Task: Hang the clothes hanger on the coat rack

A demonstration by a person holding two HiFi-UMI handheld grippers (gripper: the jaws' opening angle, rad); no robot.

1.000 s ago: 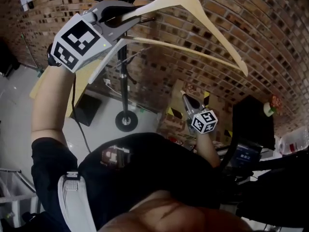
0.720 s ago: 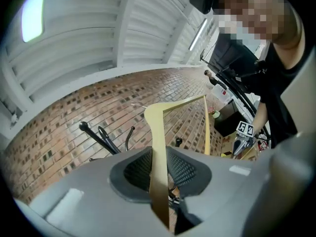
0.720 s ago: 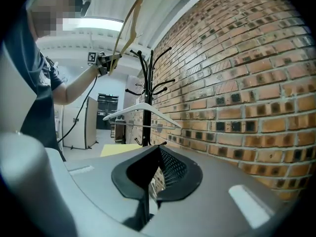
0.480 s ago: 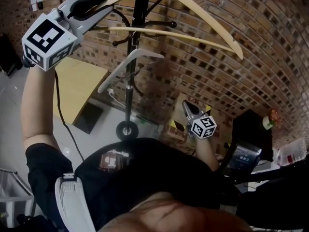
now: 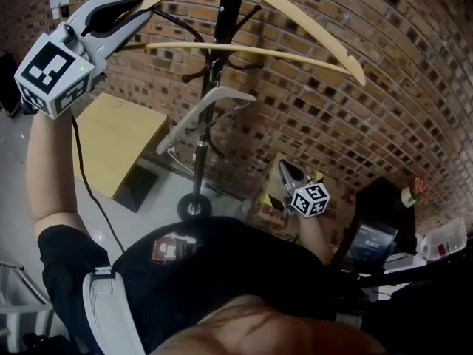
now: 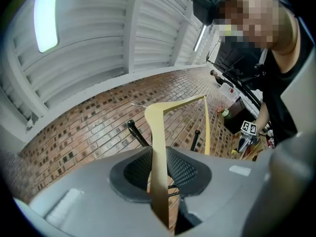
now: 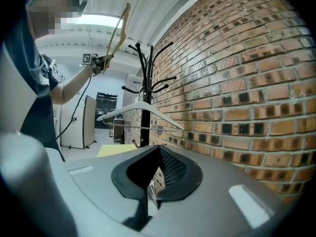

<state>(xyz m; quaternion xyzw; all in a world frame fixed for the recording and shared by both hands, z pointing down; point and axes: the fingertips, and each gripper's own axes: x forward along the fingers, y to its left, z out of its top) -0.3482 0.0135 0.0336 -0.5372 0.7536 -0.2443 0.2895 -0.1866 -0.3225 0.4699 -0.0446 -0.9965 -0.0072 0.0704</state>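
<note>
clothes hanger (image 5: 310, 28) is clamped at its end by left gripper (image 5: 140, 9) | right gripper (image 5: 284, 167) is seen narrow, empty | hook (image 6: 138, 103) is best eased over a free peg of coat rack (image 5: 201, 146)

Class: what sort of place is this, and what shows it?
Probably an indoor workroom or lab: bare brick wall, black coat rack on a smooth floor, a panelled ceiling with a light.
</note>
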